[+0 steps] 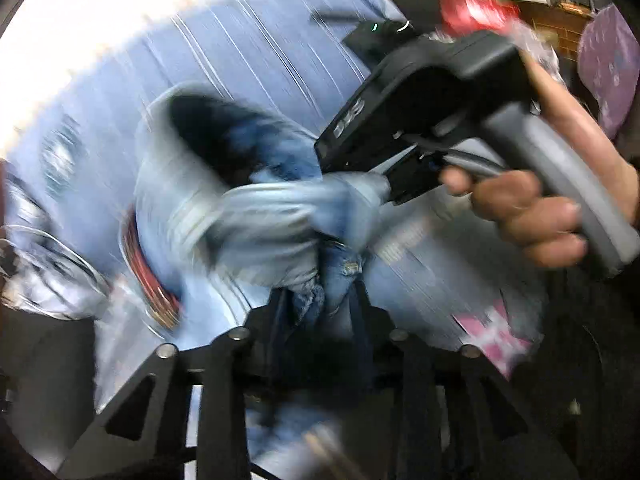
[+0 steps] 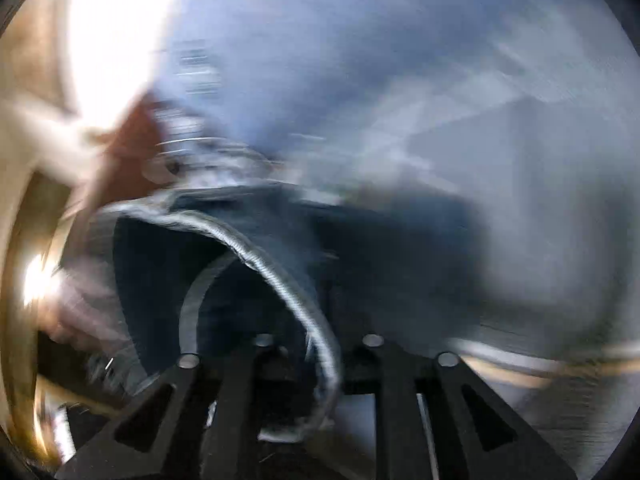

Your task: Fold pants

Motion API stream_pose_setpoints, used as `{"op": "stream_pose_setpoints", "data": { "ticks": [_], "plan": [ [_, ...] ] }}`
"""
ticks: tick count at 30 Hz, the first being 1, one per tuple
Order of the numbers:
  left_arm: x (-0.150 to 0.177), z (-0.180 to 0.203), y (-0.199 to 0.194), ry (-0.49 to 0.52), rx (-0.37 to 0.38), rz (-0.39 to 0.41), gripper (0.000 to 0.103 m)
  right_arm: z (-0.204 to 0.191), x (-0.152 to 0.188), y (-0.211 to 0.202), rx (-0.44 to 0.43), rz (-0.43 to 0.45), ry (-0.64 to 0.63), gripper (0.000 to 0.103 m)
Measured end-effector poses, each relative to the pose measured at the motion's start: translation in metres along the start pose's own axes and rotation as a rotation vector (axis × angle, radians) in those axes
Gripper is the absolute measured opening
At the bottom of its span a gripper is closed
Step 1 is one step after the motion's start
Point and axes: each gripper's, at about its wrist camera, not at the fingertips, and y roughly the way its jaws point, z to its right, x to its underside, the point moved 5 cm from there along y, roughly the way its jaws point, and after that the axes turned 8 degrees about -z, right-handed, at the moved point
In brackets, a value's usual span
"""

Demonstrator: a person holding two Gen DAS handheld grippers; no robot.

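Both views were heavily blurred. The left tool [image 1: 320, 300] was clamped on a bunched fold of light blue denim pants [image 1: 248, 208], which lay crumpled over a blue striped bedsheet [image 1: 224, 48]. The right tool [image 1: 384, 182], held in a hand [image 1: 532, 216], gripped the same pants just beside it.
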Motion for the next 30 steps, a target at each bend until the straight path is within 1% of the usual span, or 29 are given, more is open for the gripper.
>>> {"op": "stream_pose_setpoints", "data": {
  "ticks": [1,2,3,4,5,6,7,9,11,12,14,15,17,18,19,20,21,22,23,24,25,27,28,29,30],
  "plan": [
    [0.0,0.006,0.001,0.022,0.021,-0.008,0.034,0.019,-0.002,0.006,0.025,-0.024,0.071,0.022],
    [0.0,0.016,-0.003,0.051,0.063,0.007,0.034,0.024,-0.004,0.003,-0.038,-0.018,0.107,0.023],
    [0.0,0.019,-0.007,0.058,0.086,0.017,0.041,0.022,-0.006,-0.001,-0.071,-0.002,0.113,0.028],
    [0.0,0.02,-0.011,0.053,0.114,0.026,0.051,0.011,-0.009,-0.015,-0.072,0.049,0.069,0.039],
    [-0.001,0.02,-0.017,0.032,0.148,0.04,0.056,0.0,-0.01,-0.025,-0.039,0.09,0.016,0.051],
    [-0.002,0.016,-0.023,-0.006,0.189,0.06,0.062,-0.007,-0.009,-0.032,-0.016,0.116,-0.016,0.056],
    [-0.002,0.013,-0.025,-0.025,0.206,0.066,0.064,-0.018,-0.006,-0.043,0.007,0.152,-0.067,0.059],
    [-0.005,0.0,-0.032,-0.098,0.252,0.078,0.064,-0.023,-0.001,-0.056,0.023,0.183,-0.097,0.059],
    [-0.005,-0.015,-0.035,-0.167,0.3,0.089,0.066,-0.019,0.0,-0.069,0.052,0.234,-0.079,0.059],
    [-0.006,-0.026,-0.039,-0.226,0.335,0.104,0.068,-0.016,0.0,-0.076,0.038,0.256,-0.066,0.059],
    [-0.003,-0.042,-0.041,-0.306,0.372,0.126,0.072,-0.016,0.003,-0.087,-0.063,0.294,-0.062,0.059],
    [-0.002,-0.056,-0.044,-0.373,0.394,0.144,0.074,-0.019,0.005,-0.1,-0.122,0.346,-0.075,0.059],
    [-0.002,-0.072,-0.043,-0.45,0.401,0.159,0.076,-0.032,0.009,-0.108,-0.136,0.384,-0.131,0.059],
    [-0.001,-0.081,-0.04,-0.497,0.406,0.159,0.076,-0.039,0.013,-0.106,-0.133,0.366,-0.177,0.059],
    [-0.001,-0.087,-0.034,-0.53,0.402,0.146,0.077,-0.045,0.016,-0.099,-0.142,0.329,-0.213,0.059],
    [0.001,-0.092,-0.028,-0.568,0.388,0.125,0.077,-0.053,0.023,-0.086,-0.154,0.271,-0.257,0.059],
    [0.004,-0.097,-0.02,-0.605,0.375,0.097,0.077,-0.057,0.029,-0.081,-0.131,0.271,-0.275,0.059],
    [0.006,-0.102,-0.012,-0.628,0.354,0.068,0.077,-0.062,0.034,-0.079,-0.083,0.283,-0.298,0.059],
    [0.01,-0.106,-0.004,-0.655,0.314,0.029,0.077,-0.067,0.038,-0.076,-0.03,0.282,-0.338,0.059],
    [0.015,-0.111,0.008,-0.692,0.285,-0.014,0.077,-0.074,0.041,-0.066,0.037,0.251,-0.379,0.059],
    [0.022,-0.113,0.011,-0.71,0.279,-0.03,0.077,-0.075,0.041,-0.054,0.087,0.212,-0.395,0.057],
    [0.026,-0.119,0.016,-0.75,0.227,-0.063,0.077,-0.068,0.045,-0.022,0.205,0.115,-0.406,0.022],
    [0.031,-0.123,0.016,-0.762,0.218,-0.069,0.077,-0.064,0.047,-0.014,0.259,0.096,-0.409,0.013],
    [0.032,-0.125,0.016,-0.778,0.222,-0.071,0.077,-0.066,0.05,-0.016,0.277,0.104,-0.416,0.012],
    [0.034,-0.127,0.012,-0.798,0.227,-0.057,0.076,-0.075,0.053,-0.027,0.226,0.123,-0.429,0.012]
  ]
}}
